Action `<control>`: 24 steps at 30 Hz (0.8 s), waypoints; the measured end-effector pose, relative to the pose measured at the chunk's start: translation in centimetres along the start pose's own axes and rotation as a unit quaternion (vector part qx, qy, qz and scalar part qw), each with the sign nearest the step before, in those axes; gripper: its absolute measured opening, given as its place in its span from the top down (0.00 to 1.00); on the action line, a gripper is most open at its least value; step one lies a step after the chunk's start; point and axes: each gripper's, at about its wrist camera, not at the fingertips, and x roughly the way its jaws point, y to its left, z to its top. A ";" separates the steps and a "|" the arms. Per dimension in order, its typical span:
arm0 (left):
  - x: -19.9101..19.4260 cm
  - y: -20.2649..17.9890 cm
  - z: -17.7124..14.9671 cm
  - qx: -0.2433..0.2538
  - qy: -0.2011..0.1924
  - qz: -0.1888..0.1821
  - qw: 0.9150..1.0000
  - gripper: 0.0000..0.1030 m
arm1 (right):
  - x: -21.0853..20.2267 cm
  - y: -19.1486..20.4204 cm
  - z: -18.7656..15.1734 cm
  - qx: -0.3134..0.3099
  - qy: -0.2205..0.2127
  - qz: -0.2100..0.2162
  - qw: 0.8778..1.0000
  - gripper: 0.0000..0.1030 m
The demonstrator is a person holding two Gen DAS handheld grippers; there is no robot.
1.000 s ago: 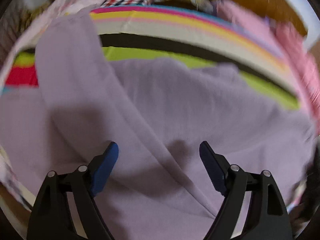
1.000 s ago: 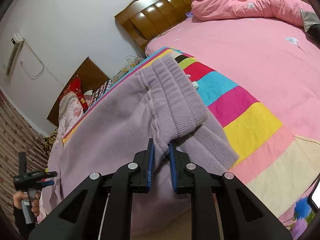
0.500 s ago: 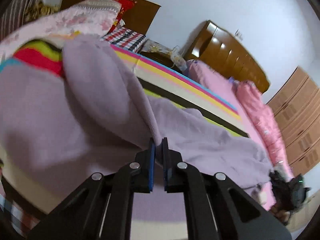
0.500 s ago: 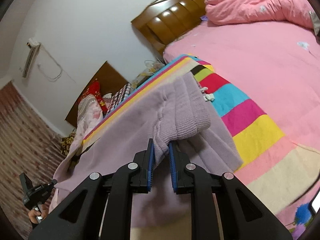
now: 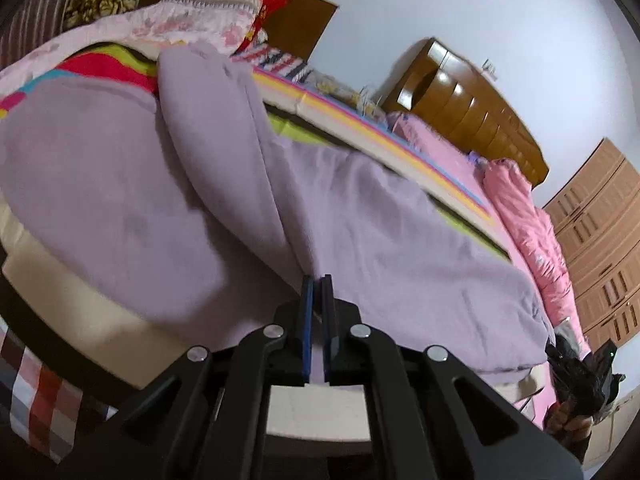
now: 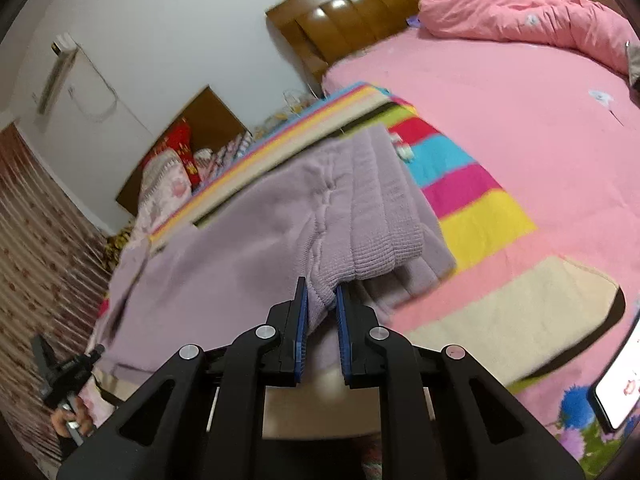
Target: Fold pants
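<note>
Here, nearest the lens, the left tongs (image 5: 316, 280) are clamped tight on a thin fold of the lilac pants (image 5: 380, 240), having just closed; the right tongs (image 6: 322, 292) pinch the ribbed waistband (image 6: 384, 220), their blue pads pressed into bunched knit. The pants lie across the near edge of a bed, on a striped blanket (image 6: 476, 196) of yellow, magenta, blue and red bands, one leg doubled over the other (the fold line is soft with blur). Beyond, a pink sheet (image 6: 520, 92) covers the mattress and a rumpled pink quilt (image 6: 520, 12) lies by the brown wooden headboard (image 6: 360, 8). A white wall (image 5: 400, 8) stands behind, with wooden wardrobe doors (image 5: 600, 240) at the right of the left view. The person's right hand (image 5: 568, 420) is cut off at the frame's rim, and a phone (image 6: 620, 388) shows only partly.
</note>
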 end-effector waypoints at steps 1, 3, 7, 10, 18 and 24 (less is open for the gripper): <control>0.4 0.6 -0.7 -0.003 0.007 0.006 1.000 0.97 | 0.3 -0.4 0.0 0.007 0.000 0.007 1.000 0.88; 1.6 1.8 -1.2 -0.020 0.023 0.008 1.000 0.97 | 0.1 -0.3 0.0 0.010 -0.007 0.012 1.000 0.88; 0.2 1.6 -1.3 -0.010 0.009 0.004 1.000 0.97 | -1.2 0.5 0.4 -0.002 -0.021 0.017 1.000 0.88; 0.3 1.0 -1.4 0.004 0.009 0.014 1.000 0.97 | -0.4 0.4 0.2 -0.008 -0.015 0.002 1.000 0.88; 1.5 3.1 -1.5 -0.039 0.030 -0.027 0.998 0.91 | 0.3 0.0 -0.1 -0.002 -0.010 -0.001 1.000 0.88; 2.5 1.1 0.0 -0.024 0.037 -0.022 0.999 0.51 | 0.4 0.1 -0.3 0.003 -0.011 -0.002 1.000 0.88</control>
